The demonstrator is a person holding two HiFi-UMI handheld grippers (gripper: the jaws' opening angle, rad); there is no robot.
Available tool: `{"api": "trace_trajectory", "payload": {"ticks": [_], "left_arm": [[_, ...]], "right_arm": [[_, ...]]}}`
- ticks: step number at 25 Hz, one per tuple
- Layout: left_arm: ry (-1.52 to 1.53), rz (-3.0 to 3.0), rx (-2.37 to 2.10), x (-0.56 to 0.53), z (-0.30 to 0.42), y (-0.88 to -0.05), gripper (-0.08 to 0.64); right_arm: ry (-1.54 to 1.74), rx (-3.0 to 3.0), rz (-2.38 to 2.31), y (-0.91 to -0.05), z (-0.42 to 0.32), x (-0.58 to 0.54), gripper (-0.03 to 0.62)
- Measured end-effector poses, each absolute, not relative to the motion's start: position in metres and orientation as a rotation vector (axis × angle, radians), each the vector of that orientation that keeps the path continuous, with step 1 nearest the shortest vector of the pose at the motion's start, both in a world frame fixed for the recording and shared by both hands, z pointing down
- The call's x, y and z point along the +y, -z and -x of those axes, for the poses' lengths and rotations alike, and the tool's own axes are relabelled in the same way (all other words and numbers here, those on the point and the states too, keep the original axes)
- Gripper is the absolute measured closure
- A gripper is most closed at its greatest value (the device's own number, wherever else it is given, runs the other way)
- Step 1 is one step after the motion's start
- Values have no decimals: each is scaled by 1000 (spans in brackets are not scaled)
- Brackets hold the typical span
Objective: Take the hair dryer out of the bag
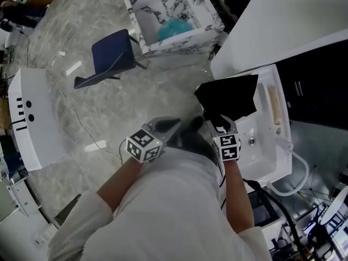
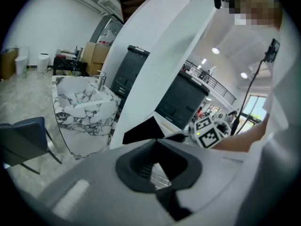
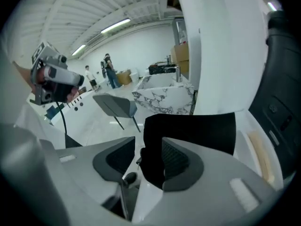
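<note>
The black bag (image 1: 231,94) lies on a white basin unit (image 1: 266,145) in front of me; no hair dryer shows in any view. My right gripper (image 1: 219,118) reaches down to the bag's near edge. In the right gripper view its jaws (image 3: 148,150) stand open, with a fold of the black bag (image 3: 188,128) hanging between them and a gap at the left pad. My left gripper (image 1: 168,125) hovers to the left of the bag over the floor, shut, with nothing in it (image 2: 157,146). From the left gripper view the bag (image 2: 141,132) lies just beyond the jaws.
A beige stick-like object (image 1: 274,105) rests on the basin unit's right ledge. A tall white panel (image 1: 283,20) rises behind the bag. Farther off stand a marble-patterned sink box (image 1: 174,15), a dark blue chair (image 1: 111,53) and a white console (image 1: 30,118) at the left.
</note>
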State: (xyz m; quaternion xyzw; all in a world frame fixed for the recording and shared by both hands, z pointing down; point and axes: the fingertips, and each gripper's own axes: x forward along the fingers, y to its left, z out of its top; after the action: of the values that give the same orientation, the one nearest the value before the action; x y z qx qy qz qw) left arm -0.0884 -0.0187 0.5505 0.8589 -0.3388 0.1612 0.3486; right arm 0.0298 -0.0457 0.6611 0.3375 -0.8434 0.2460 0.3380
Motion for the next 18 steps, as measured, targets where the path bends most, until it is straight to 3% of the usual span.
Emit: {"api": "trace_trajectory", "payload": {"ticks": [5,7,13,18], "left_arm": [[-439,-2199,-913,-14,85,-558,558],[-444,-2193,-917,-15,81,-560,558],[-487,-2203,-868,-21,59,-568,558],[-520,-2244,-814,-30,34,-572,558]], "right_arm": [[-504,-2105,-737,-700,-19,-54,387],[-490,-2073,-740,-708,-24,-58,408],[-577,-2104,-782,-711,-40,-66,557],[-714,-2175,-811,-707,-57,-76,581]]}}
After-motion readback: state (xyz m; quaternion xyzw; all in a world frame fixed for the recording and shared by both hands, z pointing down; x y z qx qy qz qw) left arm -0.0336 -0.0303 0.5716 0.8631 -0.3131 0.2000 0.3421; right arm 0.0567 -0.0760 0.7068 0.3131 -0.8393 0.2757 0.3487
